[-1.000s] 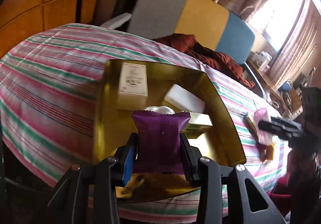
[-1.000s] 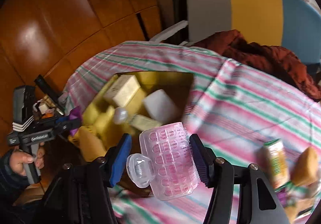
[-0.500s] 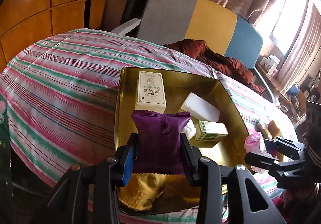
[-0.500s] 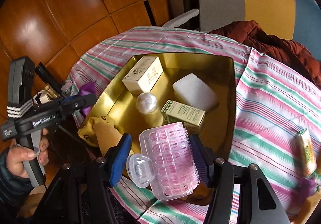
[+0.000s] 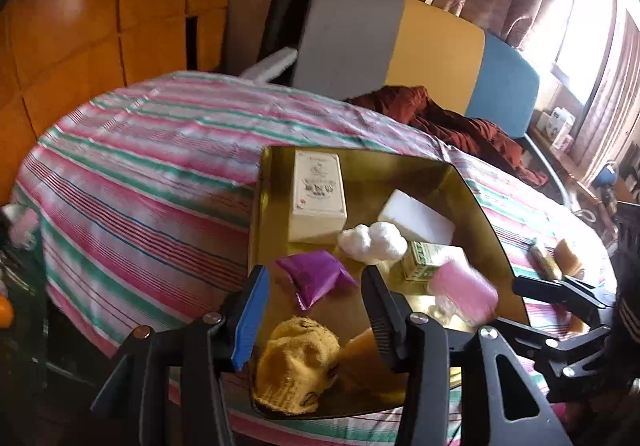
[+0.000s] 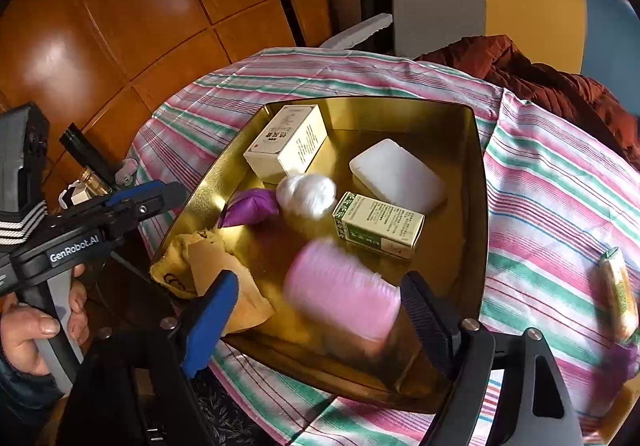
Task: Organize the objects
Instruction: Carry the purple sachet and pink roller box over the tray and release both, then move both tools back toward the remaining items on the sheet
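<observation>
The gold tray [image 6: 478, 182] on the striped tabletop [image 6: 560, 198] already holds boxes, a cotton ball, the purple packet [image 5: 316, 276] and a blurred, probably just-dropped pink brush [image 6: 340, 288]. Both tongs have just opened, empty. At three o'clock, snack bars [image 6: 618, 292] remain outside.

In your tray [image 6: 478, 174] the carton [image 6: 286, 144] sits far left, the block [image 6: 396, 175] to its right, the box [image 6: 378, 224] nearer, the pouch [image 6: 250, 208] left of the cotton [image 6: 306, 192].
</observation>
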Motion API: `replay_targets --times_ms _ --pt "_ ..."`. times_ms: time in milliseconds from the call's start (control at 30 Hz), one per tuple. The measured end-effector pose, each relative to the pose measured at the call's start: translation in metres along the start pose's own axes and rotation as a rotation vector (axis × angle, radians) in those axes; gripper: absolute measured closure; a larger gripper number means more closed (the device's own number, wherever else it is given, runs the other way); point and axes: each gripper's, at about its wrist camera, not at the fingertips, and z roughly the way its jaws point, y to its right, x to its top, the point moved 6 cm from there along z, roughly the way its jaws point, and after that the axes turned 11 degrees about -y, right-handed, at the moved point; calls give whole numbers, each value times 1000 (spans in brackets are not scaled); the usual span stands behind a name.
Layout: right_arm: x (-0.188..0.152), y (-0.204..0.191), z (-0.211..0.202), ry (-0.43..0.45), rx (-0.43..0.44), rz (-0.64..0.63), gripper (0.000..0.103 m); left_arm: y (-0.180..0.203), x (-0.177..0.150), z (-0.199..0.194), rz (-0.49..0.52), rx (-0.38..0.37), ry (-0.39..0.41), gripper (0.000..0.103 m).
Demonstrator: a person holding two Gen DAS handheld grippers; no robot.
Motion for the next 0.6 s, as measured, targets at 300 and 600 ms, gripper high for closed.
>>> replay_targets --times_ms 300,600 --pt "-7 8 -19 74 -81 82 0 6 0 -19 -21 23 66 52" --pt "-15 26 -44 160 -174 142 0 16 -4 -23 -6 16 78 52"
